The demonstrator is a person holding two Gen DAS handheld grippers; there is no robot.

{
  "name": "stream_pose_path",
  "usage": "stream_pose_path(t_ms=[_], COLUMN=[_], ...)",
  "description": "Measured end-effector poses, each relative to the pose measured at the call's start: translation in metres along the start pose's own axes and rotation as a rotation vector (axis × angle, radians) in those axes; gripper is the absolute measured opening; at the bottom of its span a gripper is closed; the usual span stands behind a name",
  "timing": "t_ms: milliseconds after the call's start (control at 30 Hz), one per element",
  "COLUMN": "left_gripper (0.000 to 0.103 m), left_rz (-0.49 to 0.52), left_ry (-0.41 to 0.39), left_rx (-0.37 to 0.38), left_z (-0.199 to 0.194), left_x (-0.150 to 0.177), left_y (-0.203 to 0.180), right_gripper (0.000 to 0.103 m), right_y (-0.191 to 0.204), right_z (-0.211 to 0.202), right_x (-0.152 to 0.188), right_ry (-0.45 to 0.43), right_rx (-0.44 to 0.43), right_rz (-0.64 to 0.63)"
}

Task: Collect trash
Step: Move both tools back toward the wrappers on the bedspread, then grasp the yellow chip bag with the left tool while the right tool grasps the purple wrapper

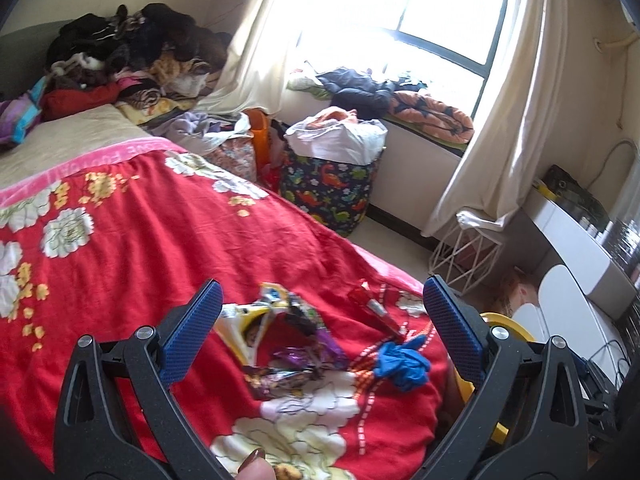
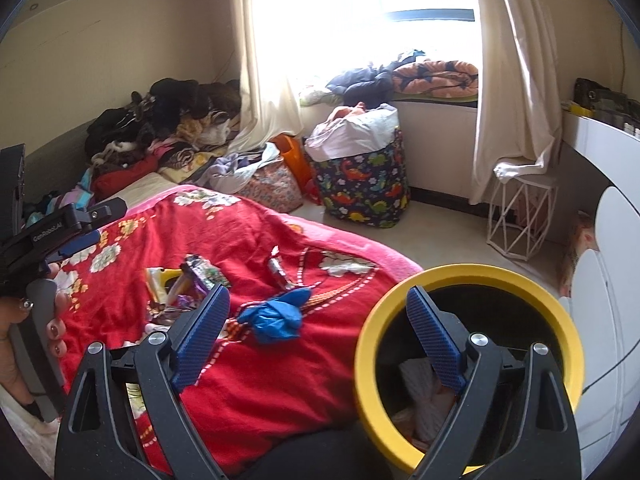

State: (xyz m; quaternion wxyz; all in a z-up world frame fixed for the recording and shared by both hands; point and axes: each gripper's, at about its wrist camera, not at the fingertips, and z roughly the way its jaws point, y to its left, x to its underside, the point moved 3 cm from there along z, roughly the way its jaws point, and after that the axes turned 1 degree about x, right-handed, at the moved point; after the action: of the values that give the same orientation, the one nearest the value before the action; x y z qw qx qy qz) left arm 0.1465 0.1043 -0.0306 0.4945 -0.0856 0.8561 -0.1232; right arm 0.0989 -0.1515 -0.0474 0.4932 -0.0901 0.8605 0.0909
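left hand-held gripper (image 1: pixel 322 332): spread, empty, over crumpled snack wrappers (image 1: pixel 280 344) on the red blanket (image 1: pixel 140 240) | right hand-held gripper (image 2: pixel 316 340): spread, empty, near blue glove (image 2: pixel 276 316) and yellow-rimmed bin (image 2: pixel 468 360) | risk: jaws snag blanket folds with thin foil; red wrapper (image 1: pixel 376 310) may slide off the bed edge; glove could miss the bin
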Motion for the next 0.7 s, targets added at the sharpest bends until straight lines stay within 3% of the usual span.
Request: stream_pose_path(t_ms=[400,500,700], left_gripper=[0.092,0.091,0.069], left_rz=[-0.079,-0.092,-0.146], left_ry=[0.061,0.083,0.135], left_rx=[-0.089,-0.101,-0.087], left_z=[0.013,0.018,0.035], left_x=[0.015,0.021,0.030], left_y=[0.062,0.074,0.093], right_gripper=[0.087,0.077,0.061], right_y=[0.037,0.052,0.083], right_z=[0.030,0.042,0.080], right_x=[-0.001,-0.002,-0.001], right_ry=[0.053,0.073,0.153], right_rx=[-0.088,-0.146,-0.231], right_rz=[-0.078,-0.121,-0.159])
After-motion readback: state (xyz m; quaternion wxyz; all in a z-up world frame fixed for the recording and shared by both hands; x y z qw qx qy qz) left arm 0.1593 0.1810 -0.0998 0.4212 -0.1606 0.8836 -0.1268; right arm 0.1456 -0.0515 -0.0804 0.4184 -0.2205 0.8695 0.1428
